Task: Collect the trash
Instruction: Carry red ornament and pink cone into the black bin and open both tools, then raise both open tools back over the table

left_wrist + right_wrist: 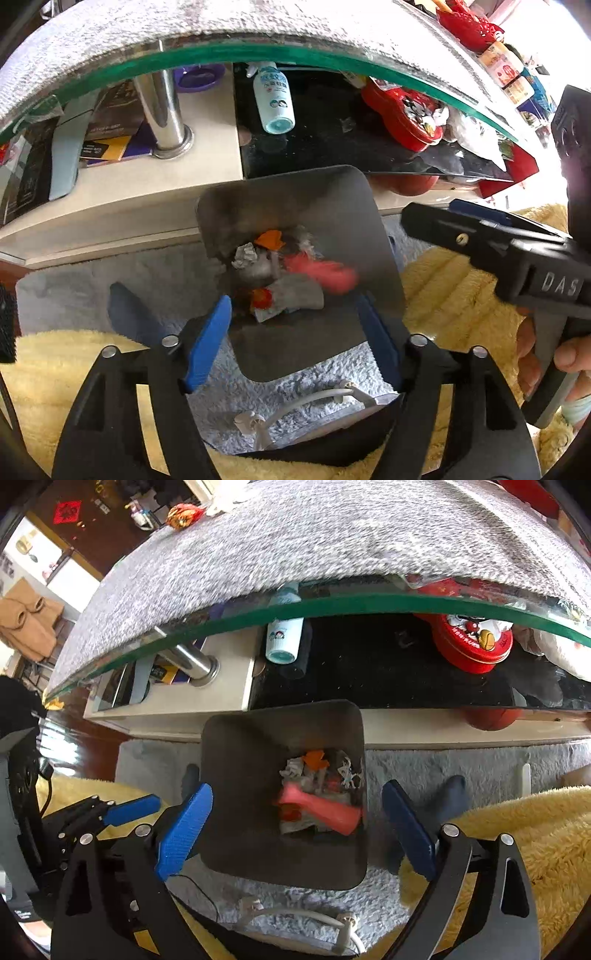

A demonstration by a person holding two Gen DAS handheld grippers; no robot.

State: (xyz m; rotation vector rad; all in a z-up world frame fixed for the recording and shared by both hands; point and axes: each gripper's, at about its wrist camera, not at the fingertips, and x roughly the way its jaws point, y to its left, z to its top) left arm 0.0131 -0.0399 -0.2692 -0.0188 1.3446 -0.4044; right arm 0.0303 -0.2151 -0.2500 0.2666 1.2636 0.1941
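Jaws on your left gripper (295,347) and right gripper (295,830) stood wide apart — gripping nothing — above the trash bin (236,775).

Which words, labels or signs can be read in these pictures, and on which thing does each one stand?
"DAS": raised letters on the right gripper body; the rest is cut off.
Spray bottle: blue label, too blurred to read.
Red tin: cartoon print, lettering unreadable.
Red wall sign: too small.
Books: unreadable.
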